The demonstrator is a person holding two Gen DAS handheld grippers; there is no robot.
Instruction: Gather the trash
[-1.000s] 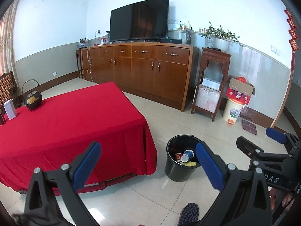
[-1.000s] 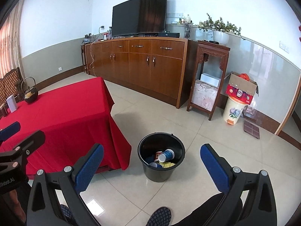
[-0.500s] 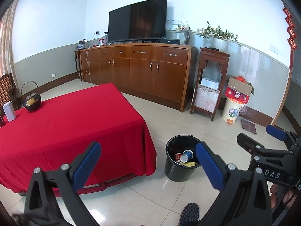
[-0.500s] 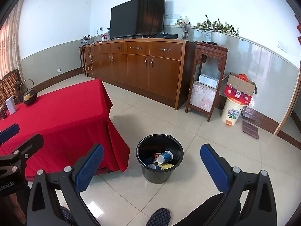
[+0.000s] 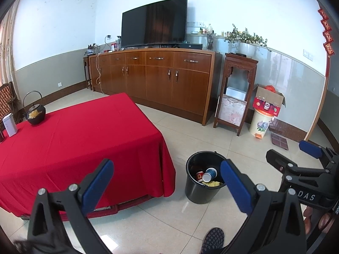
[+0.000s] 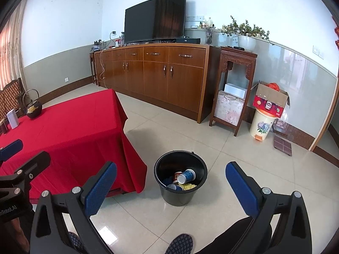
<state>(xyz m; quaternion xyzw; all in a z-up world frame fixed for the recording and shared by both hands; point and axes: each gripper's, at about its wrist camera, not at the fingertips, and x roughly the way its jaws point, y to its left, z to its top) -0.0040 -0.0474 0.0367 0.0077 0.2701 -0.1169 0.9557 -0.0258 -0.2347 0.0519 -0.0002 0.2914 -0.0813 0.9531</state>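
Both grippers [image 5: 167, 182] [image 6: 171, 184] gape empty; bucket [image 6: 180, 194] trash partly hidden by rim

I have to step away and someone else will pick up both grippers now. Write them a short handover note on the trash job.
Left gripper: open, empty, held above the floor by the red-clothed table.
Right gripper: open, empty, aimed at the black plastic bucket.
The bucket stands on the tiled floor beside the table corner. Inside: a blue-and-white paper cup, a red-printed cup, yellow scraps.
Done: that trash is binned.
Left: no loose trash shows on the table or floor. A black iron teapot and a white box stay on the table; they do not look like trash.
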